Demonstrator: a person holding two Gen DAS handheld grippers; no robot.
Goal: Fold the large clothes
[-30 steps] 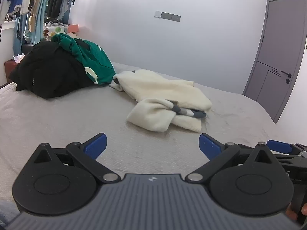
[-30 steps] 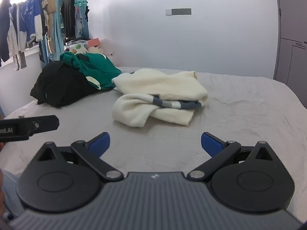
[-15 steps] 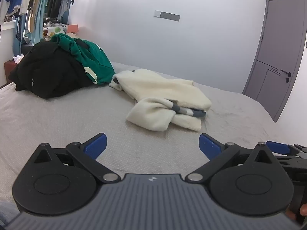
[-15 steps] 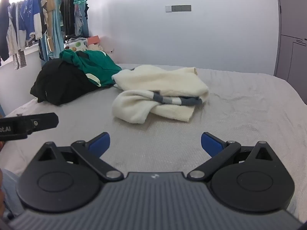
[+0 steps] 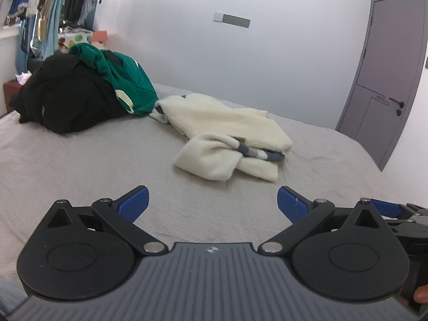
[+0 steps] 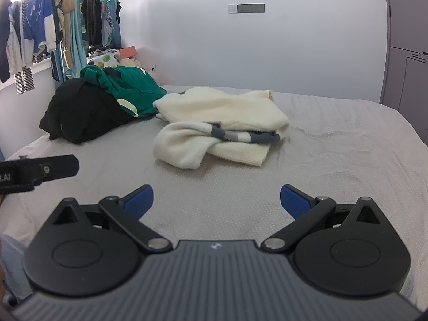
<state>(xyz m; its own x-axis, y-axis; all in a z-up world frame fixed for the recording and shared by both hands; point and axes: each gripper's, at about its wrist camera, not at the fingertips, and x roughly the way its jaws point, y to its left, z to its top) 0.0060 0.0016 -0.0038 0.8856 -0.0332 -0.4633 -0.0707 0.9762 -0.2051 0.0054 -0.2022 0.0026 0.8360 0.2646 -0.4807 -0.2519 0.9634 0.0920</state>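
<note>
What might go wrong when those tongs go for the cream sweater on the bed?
The cream sweater lies bunched with a sleeve tucked under, so a pinch may catch several layers. It touches the green garment, which might drag along. Both tongs, left and right, are open and apart from it.

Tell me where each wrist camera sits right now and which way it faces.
Left wrist: behind the open left hand-held gripper, looking across the grey bed at the cream sweater and the door; the right hand-held gripper and a fingertip show at the right edge.
Right wrist: behind the open right hand-held gripper, facing the same sweater; the left gripper's tip pokes in at left.
Shared: bed, cream sweater, black garment, green garment, wall panel.
</note>
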